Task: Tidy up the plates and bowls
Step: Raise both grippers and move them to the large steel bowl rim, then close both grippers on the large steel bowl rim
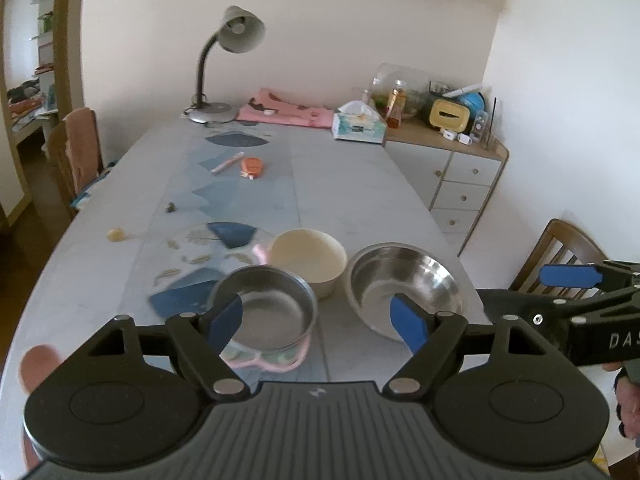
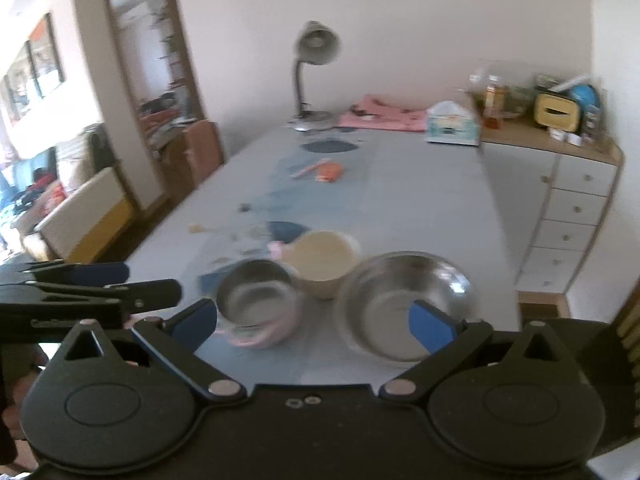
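At the near end of the tabletop [image 1: 360, 184]: three bowls close together, small steel bowl [image 1: 266, 312] on a pink plate [image 1: 276, 362]. Left claw [image 1: 320, 316] and right claw [image 2: 314, 328] both wide, empty. Risk: steel is slick; a grab could knock the neighbouring cream bowl [image 1: 310, 258].

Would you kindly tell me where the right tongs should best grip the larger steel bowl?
Probably the near rim of the larger steel bowl, coming from above with one finger inside: it sits upright, open and empty, with that edge facing the open right tongs.

Two glossy steel bowls [image 1: 404, 286] [image 1: 266, 308], a matt cream bowl [image 1: 310, 258], and a smooth cloth-covered table [image 1: 360, 200].
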Motion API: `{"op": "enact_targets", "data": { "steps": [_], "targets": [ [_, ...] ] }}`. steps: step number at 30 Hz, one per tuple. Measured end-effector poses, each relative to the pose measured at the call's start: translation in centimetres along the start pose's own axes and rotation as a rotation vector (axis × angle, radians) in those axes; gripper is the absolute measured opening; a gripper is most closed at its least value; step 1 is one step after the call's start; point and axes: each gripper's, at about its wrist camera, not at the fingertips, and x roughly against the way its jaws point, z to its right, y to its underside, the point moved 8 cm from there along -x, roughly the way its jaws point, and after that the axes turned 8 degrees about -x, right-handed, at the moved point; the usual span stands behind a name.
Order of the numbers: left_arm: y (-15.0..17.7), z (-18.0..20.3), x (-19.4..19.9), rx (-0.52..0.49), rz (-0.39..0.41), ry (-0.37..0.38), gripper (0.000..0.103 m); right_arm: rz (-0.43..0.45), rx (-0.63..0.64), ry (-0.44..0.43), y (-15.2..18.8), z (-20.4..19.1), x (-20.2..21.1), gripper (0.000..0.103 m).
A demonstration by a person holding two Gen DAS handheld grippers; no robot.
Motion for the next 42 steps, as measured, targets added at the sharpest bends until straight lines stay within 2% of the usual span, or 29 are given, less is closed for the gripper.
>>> {"op": "enact_targets", "data": {
  "steps": [7,13,17,24,28,31,33,39,42],
  "targets": [
    [-0.6,3.4,-6.1,-0.015,-0.042,0.014,0.081,-0.031,-0.058,0.07,-0.2,7.2,-3.5,0.103],
    [-0.5,5.4,-11.2,-0.031,-0.097,-0.009,0.081,-0.08,-0.097,0.107,0.0,11.7,-6.9,0.099],
    [-0.1,6.1,-14.5,-0.037,-0.145,-0.036,0.081,-0.108,-0.101,0.126,0.1,13.7,-9.3,0.093],
    [0.9,7.0,-18.8,-0.029,-0.212,-0.05,0.08,-0.174,-0.1,0.139,0.6,15.2,-13.3,0.074],
    [1.4,6.7,-20.6,0.005,-0.256,-0.058,0.07,-0.203,-0.1,0.14,0.8,15.7,-14.9,0.068],
    [1.9,6.1,-21.6,0.023,-0.283,-0.091,0.063,-0.214,-0.099,0.146,0.9,16.1,-15.9,0.059],
    [2.1,5.7,-22.1,0.041,-0.305,-0.097,0.051,-0.225,-0.096,0.145,0.9,16.4,-16.5,0.05],
    [2.5,5.4,-22.3,0.073,-0.324,-0.086,0.035,-0.254,-0.108,0.133,1.4,16.5,-17.2,0.033],
    [2.5,5.4,-22.3,0.073,-0.328,-0.086,0.028,-0.256,-0.102,0.134,1.5,16.3,-17.2,0.029]
  ]
}}
